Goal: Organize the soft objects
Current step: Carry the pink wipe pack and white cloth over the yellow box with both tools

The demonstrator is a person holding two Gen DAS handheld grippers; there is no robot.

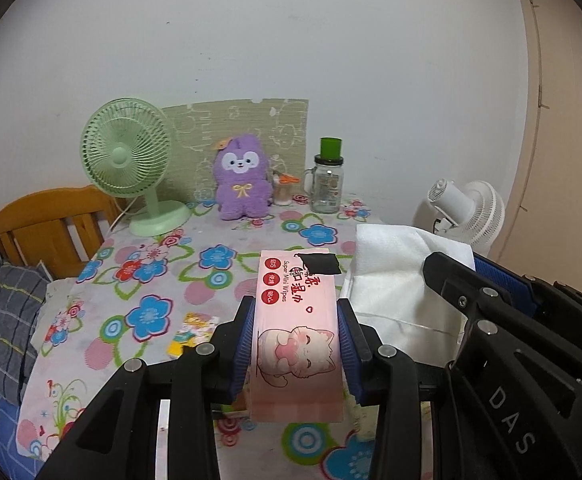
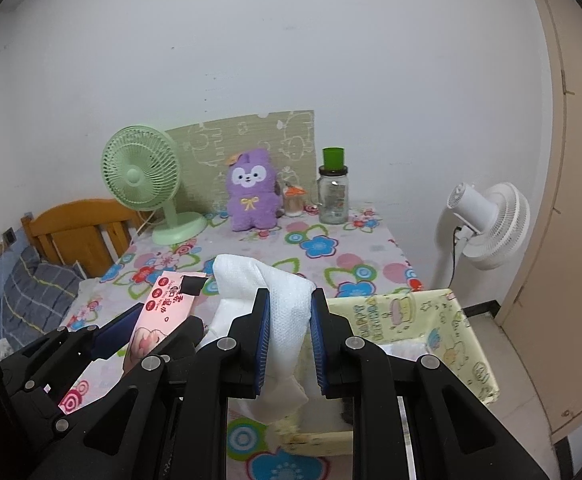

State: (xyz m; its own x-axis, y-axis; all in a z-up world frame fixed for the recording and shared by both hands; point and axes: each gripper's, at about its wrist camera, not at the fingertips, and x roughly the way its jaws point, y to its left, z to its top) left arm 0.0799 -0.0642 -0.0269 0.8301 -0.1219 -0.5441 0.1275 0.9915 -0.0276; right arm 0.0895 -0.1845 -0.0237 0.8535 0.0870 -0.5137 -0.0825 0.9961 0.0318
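Floral worktop below, yellow fabric bin at its right edge, likely the destination. White cloth clenched in right gripper, raised beside bin. Pink wipes pack clamped by left gripper. Beyond: green fan, purple plush, jar, well clear.

1. We count two fans: one green desk fan at the far left of the table, and one white fan standing off the table to the right.
2. We see one purple plush toy at the far middle.
3. We see one glass jar with a green top, far right.
4. We count one pink wipes pack and one white cloth, both near.
5. We see one yellow fabric basket, near right.
6. We count two grippers, the left gripper and the right gripper.
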